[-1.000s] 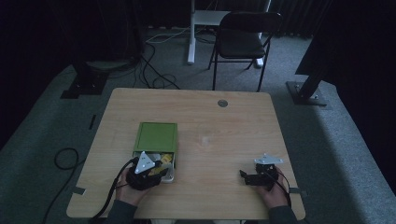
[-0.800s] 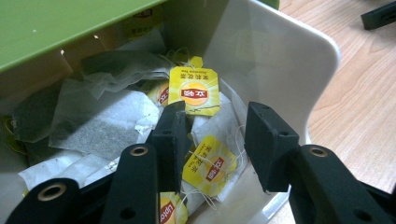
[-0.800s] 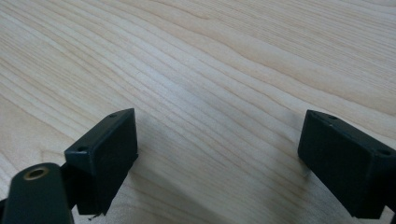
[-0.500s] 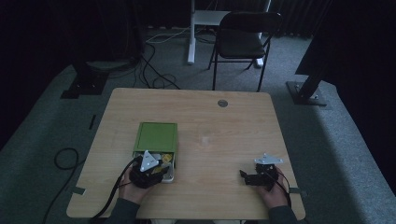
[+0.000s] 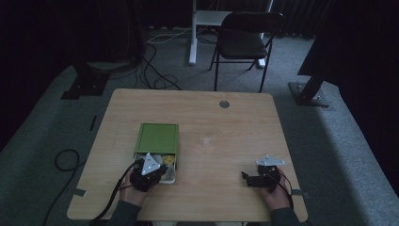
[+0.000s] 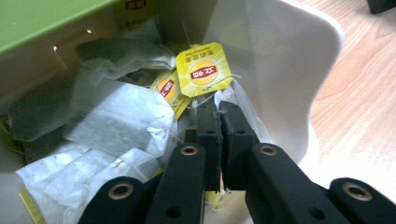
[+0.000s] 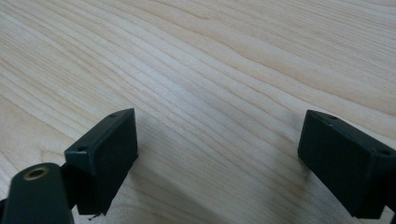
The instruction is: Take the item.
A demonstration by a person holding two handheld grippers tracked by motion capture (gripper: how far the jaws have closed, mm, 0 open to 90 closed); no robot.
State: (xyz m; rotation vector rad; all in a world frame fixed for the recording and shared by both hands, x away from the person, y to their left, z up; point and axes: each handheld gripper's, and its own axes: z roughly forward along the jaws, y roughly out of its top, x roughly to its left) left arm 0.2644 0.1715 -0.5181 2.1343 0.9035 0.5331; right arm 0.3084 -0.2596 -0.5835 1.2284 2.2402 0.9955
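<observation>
The left gripper [image 6: 219, 109], clenched on a tea bag string [image 6: 215, 95], sits in the box [image 5: 154, 157] at seven o'clock; the right gripper [image 7: 219, 154] rests released.

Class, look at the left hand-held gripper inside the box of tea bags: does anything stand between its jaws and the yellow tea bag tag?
Nothing visible does. The left hand-held gripper has its jaws shut on the string right below the yellow tag, inside the white box.

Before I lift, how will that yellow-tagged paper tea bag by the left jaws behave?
The yellow-tagged tea bag probably weighs almost nothing: thin paper pouch, small card tag. Likely floppy, dangling from its string. The shut left gripper may drag neighbouring bags, since they lie tangled in the white tray.
</observation>
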